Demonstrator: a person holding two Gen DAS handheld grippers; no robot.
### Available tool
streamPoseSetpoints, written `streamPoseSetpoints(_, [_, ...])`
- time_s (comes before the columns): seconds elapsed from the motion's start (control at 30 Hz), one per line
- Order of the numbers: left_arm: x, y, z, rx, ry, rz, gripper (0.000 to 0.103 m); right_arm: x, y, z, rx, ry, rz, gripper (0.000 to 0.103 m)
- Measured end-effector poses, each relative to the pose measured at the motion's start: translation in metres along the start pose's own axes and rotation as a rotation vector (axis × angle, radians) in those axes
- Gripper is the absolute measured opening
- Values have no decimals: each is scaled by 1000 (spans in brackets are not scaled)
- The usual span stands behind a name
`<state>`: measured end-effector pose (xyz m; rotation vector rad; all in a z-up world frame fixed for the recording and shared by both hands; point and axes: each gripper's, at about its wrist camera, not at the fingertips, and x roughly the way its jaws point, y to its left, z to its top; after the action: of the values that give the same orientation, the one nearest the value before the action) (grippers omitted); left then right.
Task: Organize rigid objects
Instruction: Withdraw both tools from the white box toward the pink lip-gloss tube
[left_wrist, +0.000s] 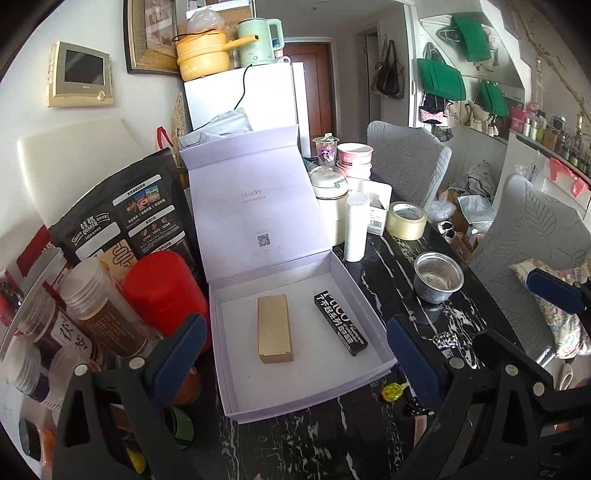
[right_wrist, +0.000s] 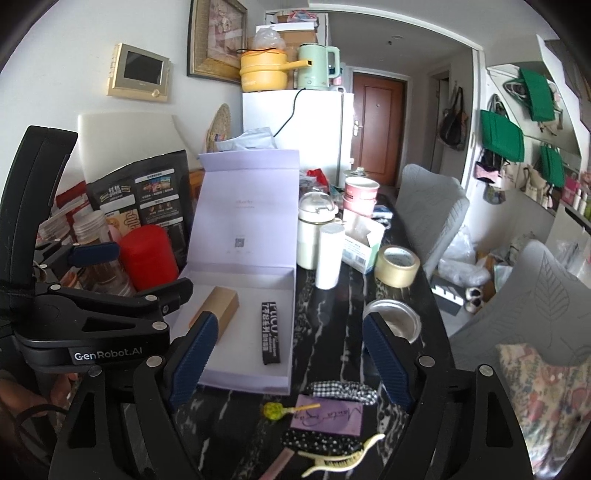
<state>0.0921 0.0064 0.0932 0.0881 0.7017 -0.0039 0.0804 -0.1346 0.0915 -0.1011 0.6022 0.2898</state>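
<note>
Left wrist view: left gripper (left_wrist: 295, 354) spread wide, empty, above pale lilac cardboard box (left_wrist: 280, 406) holding gold rectangular bar (left_wrist: 274, 329) and black printed carton (left_wrist: 340, 322); right gripper (right_wrist: 290, 365) likewise apart, empty.

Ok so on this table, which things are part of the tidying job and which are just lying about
Job things:
lilac gift box
gold box, inside it
black tube box, inside it

Lying about:
tape roll
metal cup
red canister
oats bag
lollipop
hair claw

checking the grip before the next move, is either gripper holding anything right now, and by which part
Nothing is held. The left gripper and right gripper are both open with nothing between the pads.
</note>
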Motion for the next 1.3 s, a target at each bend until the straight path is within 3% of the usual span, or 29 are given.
streamPoseSetpoints(0.73, [-40,-16,-49,38,-10,-100,100,-57,-10,-57,62,3,-88,83])
streamPoseSetpoints(1.3, [-28,-34,-97,105,84,-183,100,-58,-18,-114,149,98,-83,83])
